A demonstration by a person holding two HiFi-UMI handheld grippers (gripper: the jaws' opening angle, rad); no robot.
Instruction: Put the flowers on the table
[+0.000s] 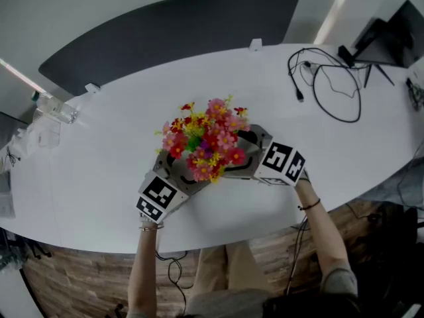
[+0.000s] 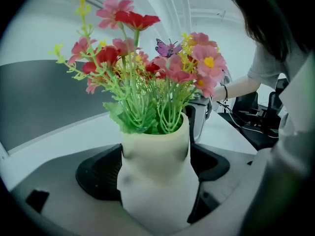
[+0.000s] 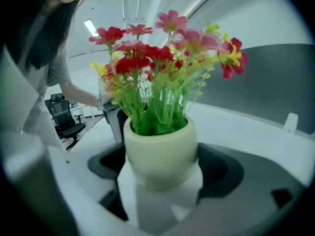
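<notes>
The left hand-held gripper point(image 1: 180, 172) and right hand-held gripper point(image 1: 244, 164) each clamp the cream vase point(image 2: 156, 154) from opposite sides, likely to steady the top-heavy flowers point(image 1: 205, 139) upright at frame centre over the white bench point(image 1: 99, 171); base contact cannot be confirmed.

Grey right claw point(image 1: 246, 154); sleeve point(image 1: 339, 278) seemingly grey.

red, pink and yellow flowers point(image 1: 205, 141) on green stems are held upright in a cream pot point(image 2: 156, 151), near the white table's point(image 1: 99, 154) front edge.
</notes>
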